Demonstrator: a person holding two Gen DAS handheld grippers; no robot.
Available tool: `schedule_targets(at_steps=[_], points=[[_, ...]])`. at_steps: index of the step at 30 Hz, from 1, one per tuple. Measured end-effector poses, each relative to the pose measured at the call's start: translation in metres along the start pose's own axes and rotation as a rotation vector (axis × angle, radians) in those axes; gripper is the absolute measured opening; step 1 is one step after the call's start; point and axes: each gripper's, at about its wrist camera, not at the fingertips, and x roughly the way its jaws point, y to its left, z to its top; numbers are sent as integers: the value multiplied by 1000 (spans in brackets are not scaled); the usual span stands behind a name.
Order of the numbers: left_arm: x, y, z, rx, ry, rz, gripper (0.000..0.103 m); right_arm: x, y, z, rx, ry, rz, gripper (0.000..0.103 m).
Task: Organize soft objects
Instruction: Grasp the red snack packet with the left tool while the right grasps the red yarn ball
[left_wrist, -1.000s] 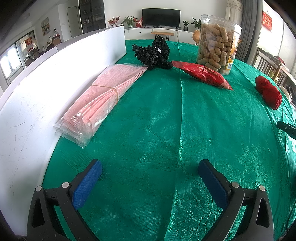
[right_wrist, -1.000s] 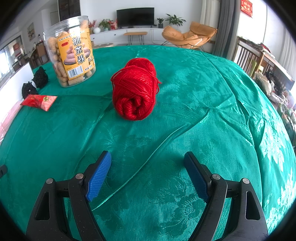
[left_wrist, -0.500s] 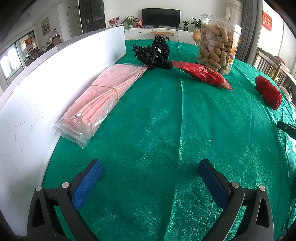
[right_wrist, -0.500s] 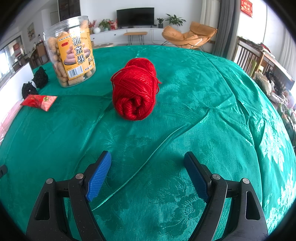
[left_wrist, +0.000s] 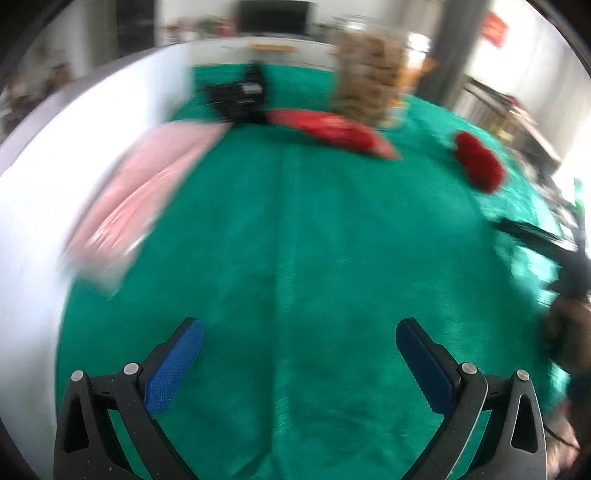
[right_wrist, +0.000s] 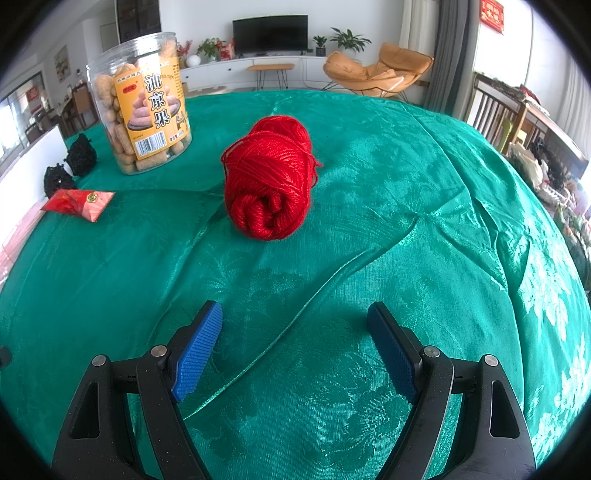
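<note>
A red yarn ball (right_wrist: 271, 177) lies on the green tablecloth (right_wrist: 406, 229), a short way ahead of my open, empty right gripper (right_wrist: 295, 325). The left wrist view is blurred by motion: my left gripper (left_wrist: 299, 343) is open and empty above bare cloth. Ahead of it lie a pink plastic-wrapped bundle (left_wrist: 140, 195), a black knitted item (left_wrist: 240, 98), a red packet (left_wrist: 332, 129) and the red yarn ball (left_wrist: 478, 162) at the far right. The black knitted item (right_wrist: 70, 166) and red packet (right_wrist: 79, 201) also sit at the left of the right wrist view.
A clear snack jar (right_wrist: 142, 101) stands behind the yarn. A white board (left_wrist: 55, 166) walls the table's left side. A black tool (left_wrist: 543, 240) and a person's hand (left_wrist: 569, 332) show at the right edge of the left wrist view. Chairs stand past the table's right edge.
The left gripper has started moving: its view is now blurred and shifted, with the yarn and the other tool further into frame. The right gripper has not moved.
</note>
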Motion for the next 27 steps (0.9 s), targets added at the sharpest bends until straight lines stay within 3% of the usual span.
schedule_targets(at_steps=[5, 9, 12, 15, 17, 21, 24, 27], points=[[0, -15, 67, 188, 23, -26, 103, 0, 0, 0, 2, 0, 1, 83], [24, -32, 112, 423, 33, 1, 103, 0, -1, 0, 5, 0, 0, 83], [49, -52, 131, 646, 46, 54, 103, 0, -1, 0, 7, 0, 0, 83], [68, -64, 143, 776, 60, 49, 103, 0, -1, 0, 8, 0, 1, 83], [84, -66, 148, 827, 86, 95, 103, 0, -1, 0, 8, 0, 0, 83], [108, -59, 161, 811, 138, 129, 103, 0, -1, 0, 8, 0, 1, 83], [110, -46, 167, 685, 222, 65, 103, 0, -1, 0, 8, 0, 1, 83], [103, -35, 159, 586, 320, -88, 103, 0, -1, 0, 8, 0, 1, 83]])
